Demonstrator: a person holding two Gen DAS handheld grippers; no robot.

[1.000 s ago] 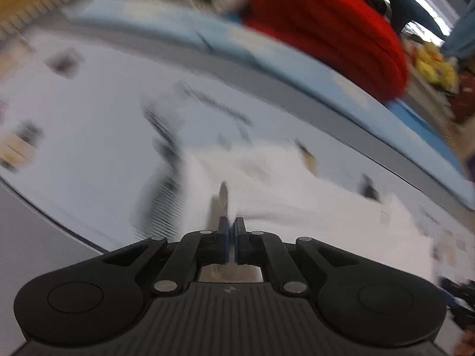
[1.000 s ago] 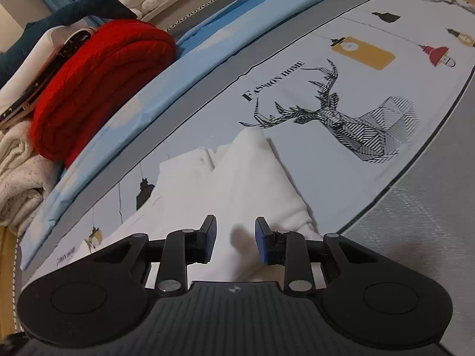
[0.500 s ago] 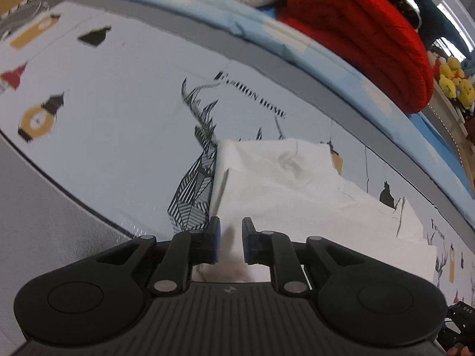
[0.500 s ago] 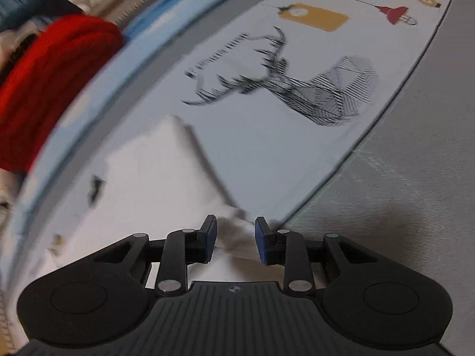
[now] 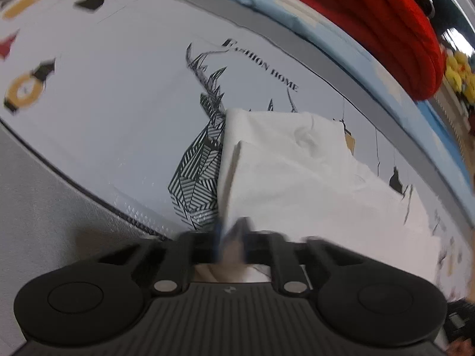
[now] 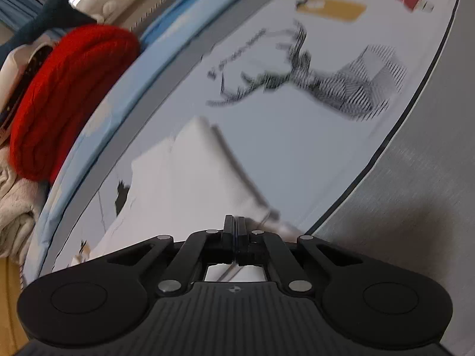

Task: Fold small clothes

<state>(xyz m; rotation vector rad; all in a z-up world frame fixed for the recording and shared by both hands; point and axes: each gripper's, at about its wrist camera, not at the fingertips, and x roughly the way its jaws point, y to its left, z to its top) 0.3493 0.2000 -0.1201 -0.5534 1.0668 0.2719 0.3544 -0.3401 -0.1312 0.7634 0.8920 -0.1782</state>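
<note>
The white garment (image 5: 297, 178) lies partly folded on a printed sheet (image 5: 118, 112), its near edge reaching under both grippers. In the left wrist view one folded layer sits on top of a wider layer, and the garment's left edge covers part of the black line-drawn deer (image 5: 199, 172) printed on the sheet. In the right wrist view the same garment (image 6: 184, 178) runs away from the camera to a blurred far corner.

The sheet is pale grey-blue with small printed lamps, the deer (image 6: 326, 80) and the words "FASHION HOME" (image 5: 264, 65); a dark line borders it, and plain grey fabric (image 6: 415, 207) lies outside that line. A light blue band (image 5: 326, 26) runs along the far side of the sheet. Beyond it sits a rolled red blanket (image 6: 65, 95) beside cream knitted fabric (image 6: 14, 207).

The left gripper (image 5: 231, 237) is blurred by motion; its fingers stand a small gap apart with the garment's near edge between them, and whether they press the cloth I cannot tell. The right gripper (image 6: 235, 231) has its fingers brought fully together, with the garment's near edge at their tips, seemingly pinched between them.
</note>
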